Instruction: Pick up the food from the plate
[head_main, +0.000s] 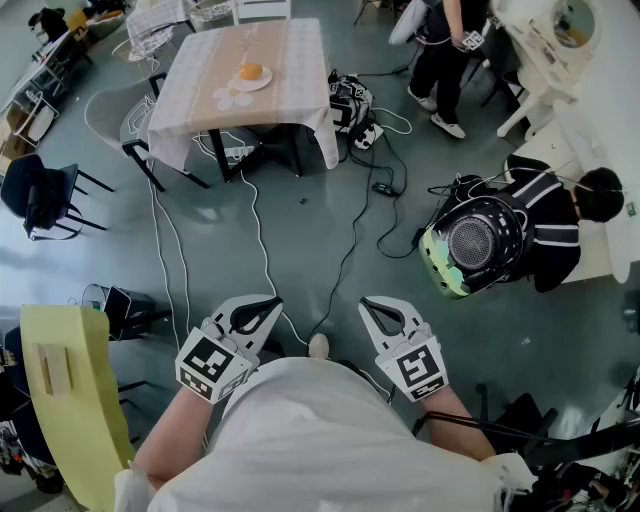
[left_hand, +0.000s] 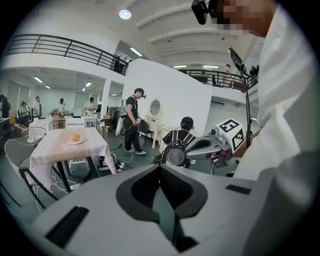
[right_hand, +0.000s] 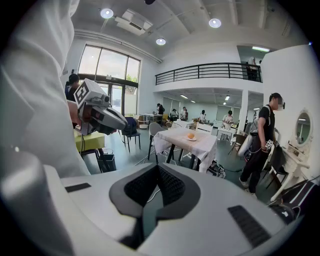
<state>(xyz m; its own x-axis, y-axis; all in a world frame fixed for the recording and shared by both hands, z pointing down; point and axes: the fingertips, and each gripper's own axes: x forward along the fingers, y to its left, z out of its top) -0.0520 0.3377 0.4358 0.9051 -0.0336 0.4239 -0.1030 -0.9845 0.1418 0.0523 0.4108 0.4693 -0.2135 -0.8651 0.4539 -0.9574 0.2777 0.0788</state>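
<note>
Food (head_main: 251, 72), round and orange, sits on a white plate (head_main: 266, 83) on the cloth-covered surface (head_main: 295, 50) in the upper left of the head view, well apart from me. My left gripper (head_main: 262, 305) and right gripper (head_main: 385, 308) hang side by side low in that frame, over the grey floor (head_main: 310, 230) with its trailing cables (head_main: 262, 245), and both have their fingers pressed together with nothing between them.
</note>
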